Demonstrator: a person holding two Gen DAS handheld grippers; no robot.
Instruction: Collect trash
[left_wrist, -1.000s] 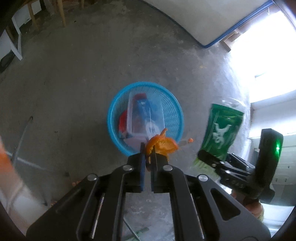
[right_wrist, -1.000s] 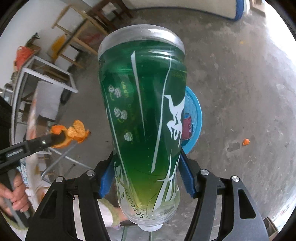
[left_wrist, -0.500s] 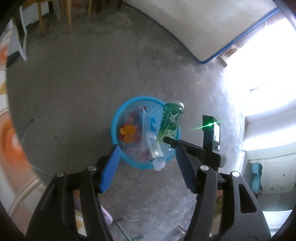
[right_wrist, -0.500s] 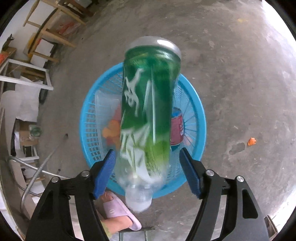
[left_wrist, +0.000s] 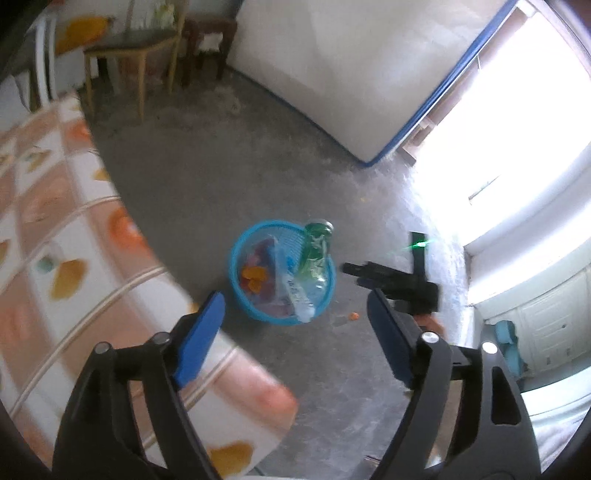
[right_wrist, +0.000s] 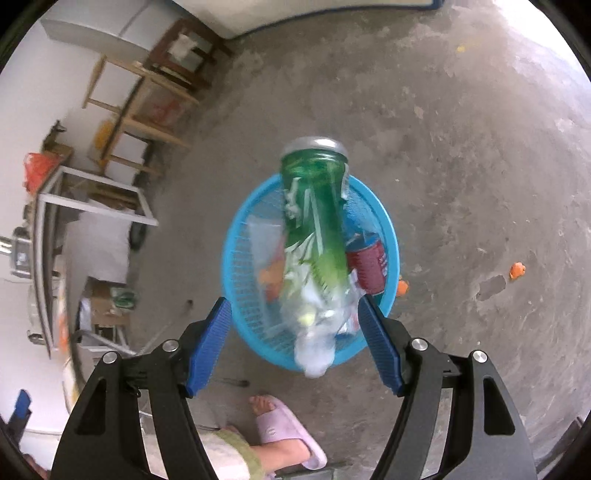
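Observation:
A blue mesh basket stands on the concrete floor, also in the left wrist view. A green plastic bottle leans in it neck down, blurred, free of my right gripper, which hangs open just above it. Beside the bottle lie orange peel, a clear plastic box and a red can. My left gripper is high above the basket; its jaws are opening with nothing between them. The right gripper shows there, right of the basket.
A table with an orange-patterned cloth fills the left of the left wrist view. Orange peel bits lie on the floor right of the basket. A person's foot in a pink slipper stands near it. Wooden stools stand along the wall.
The left gripper opened, dropped the orange peel into the basket and rose back over the table. The right gripper let go of the green bottle, which dropped into the basket.

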